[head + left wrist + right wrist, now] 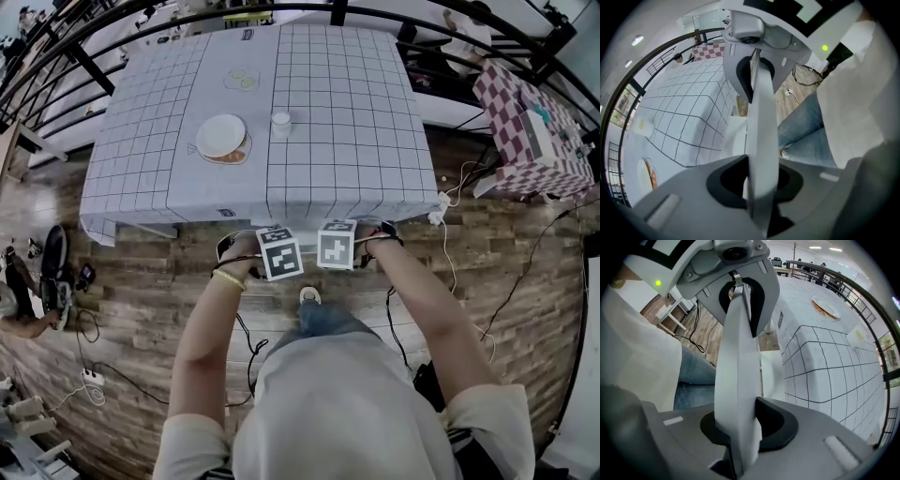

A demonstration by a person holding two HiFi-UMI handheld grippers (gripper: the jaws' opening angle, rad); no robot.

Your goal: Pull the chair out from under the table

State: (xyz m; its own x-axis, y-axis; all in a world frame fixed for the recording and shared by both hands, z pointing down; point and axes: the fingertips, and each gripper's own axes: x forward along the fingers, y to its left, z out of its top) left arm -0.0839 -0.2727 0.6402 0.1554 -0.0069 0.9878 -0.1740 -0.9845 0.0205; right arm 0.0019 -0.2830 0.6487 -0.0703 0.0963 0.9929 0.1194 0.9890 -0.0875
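Lower centre of head view: left gripper [279, 253] and right gripper [336, 247] side by side, pointing down. Jaws of both clamped on the white chair [761, 140] back. Chair stands at near edge of table [328, 112]. Plate [221, 136] and cup [280, 122] beyond.

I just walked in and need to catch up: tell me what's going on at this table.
A person stands at the near edge of the table with a gripper in each hand. The left gripper and right gripper both point down, each clamped on the white chair back. The chair seat sits close to the table's hanging edge, so the chair is not far out. A plate and a cup rest on the table.
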